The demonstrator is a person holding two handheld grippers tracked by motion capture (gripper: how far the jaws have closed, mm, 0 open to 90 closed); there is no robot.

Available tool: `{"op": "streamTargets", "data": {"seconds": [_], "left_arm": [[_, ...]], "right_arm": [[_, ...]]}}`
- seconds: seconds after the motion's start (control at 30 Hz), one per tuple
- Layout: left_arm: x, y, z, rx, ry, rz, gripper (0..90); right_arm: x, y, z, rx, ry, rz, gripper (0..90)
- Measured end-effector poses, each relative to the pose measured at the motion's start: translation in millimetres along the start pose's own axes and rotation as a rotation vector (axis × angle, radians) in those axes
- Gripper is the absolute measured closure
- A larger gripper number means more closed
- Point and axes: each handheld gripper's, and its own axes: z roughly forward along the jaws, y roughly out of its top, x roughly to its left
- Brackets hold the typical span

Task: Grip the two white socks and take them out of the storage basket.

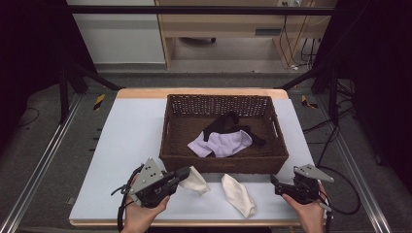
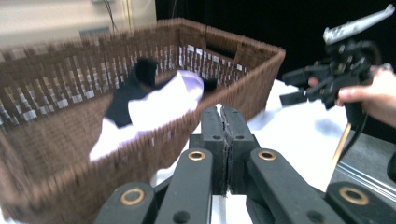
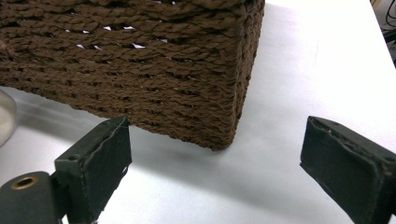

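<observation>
Sorting socks into a basket, seen at an intermediate stage. The brown wicker basket (image 1: 223, 162) stands at the middle of the pale surface (image 1: 126, 131). It already contains one lilac sock (image 1: 223, 143) and, lying partly across it on the far side, one black sock (image 1: 228, 124). Two white socks are not yet in the basket; both lie on the surface just near of its front wall. The left white sock (image 1: 195, 180) lies at the tip of the left hand-held gripper (image 1: 183, 172), whose jaws are pressed fully together; whether any cloth is pinched between them cannot be told. The right white sock (image 1: 238, 194) lies free, between the two hands. The right hand-held gripper (image 1: 275, 183) hovers by the basket's near right corner with its jaws spread wide and nothing between them. Judged from this layout, roughly half the work is done. Count: one basket, four socks, two grippers.
</observation>
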Motion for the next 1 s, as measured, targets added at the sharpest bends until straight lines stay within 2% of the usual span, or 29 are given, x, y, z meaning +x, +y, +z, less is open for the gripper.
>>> {"op": "streamTargets", "data": {"seconds": [0.1,0.13,0.17,0.2,0.23,0.33,0.47,0.53,0.67,0.77,0.9,0.93,1.0], "left_arm": [[3.4,-14.8,5.4,0.03,-0.003,-0.033,88.5],[3.4,-14.8,5.4,0.03,-0.003,-0.033,88.5],[5.7,-23.9,9.8,0.059,-0.006,-0.051,88.4],[5.7,-23.9,9.8,0.059,-0.006,-0.051,88.3],[8.4,-31.9,14.6,0.09,-0.006,-0.072,88.2],[11.5,-39.5,19.4,0.115,0.002,-0.085,87.8],[22.2,-58.2,27.8,0.182,0.029,-0.123,82.7],[26.4,-64.8,29.6,0.211,0.039,-0.135,76.5],[33.6,-75.6,29.5,0.233,0.092,-0.127,60.5],[41.1,-80.2,24.6,0.231,0.136,-0.151,50.7],[57.0,-83.3,14.0,0.217,0.22,-0.163,42.5],[57.0,-83.3,14.0,0.217,0.22,-0.163,40.7],[66.8,-85.4,6.9,0.217,0.256,-0.166,38.5]], "right_arm": [[-0.4,-0.8,0.6,0.006,0.0,0.008,8.9],[-0.4,-0.8,0.6,0.006,0.0,0.008,8.9],[-1.0,-1.7,1.7,0.007,-0.003,0.001,8.9],[-1.0,-1.7,1.7,0.007,-0.003,0.001,8.9],[-1.0,-2.1,2.6,0.009,-0.003,-0.001,8.9],[-0.7,-2.8,3.6,0.012,-0.004,-0.001,8.9],[-1.8,-4.5,4.8,0.02,-0.005,0.003,8.9],[-2.5,-4.9,4.9,0.018,-0.011,0.004,9.0],[-1.8,-5.5,6.1,0.021,-0.009,0.004,9.0],[-1.5,-5.5,6.2,0.02,-0.009,0.002,9.0],[-3.4,-6.1,5.7,0.016,-0.013,0.007,9.0],[-3.4,-6.1,5.7,0.016,-0.013,0.007,9.0],[-4.6,-7.0,5.7,0.017,-0.013,0.012,9.0]]}}
